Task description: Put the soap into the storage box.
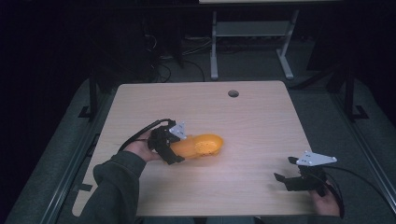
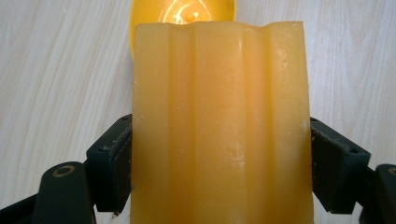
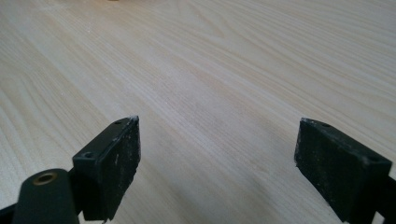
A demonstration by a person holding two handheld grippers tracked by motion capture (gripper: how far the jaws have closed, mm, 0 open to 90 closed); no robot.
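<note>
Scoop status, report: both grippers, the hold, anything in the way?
Left gripper shut on orange scoop, jaws across its handle, bowl end pointing away. Right gripper open, holding nothing, over the table at its near right. Nothing in the way.

No readable text, label, brand, number or sign appears on anything here.
</note>
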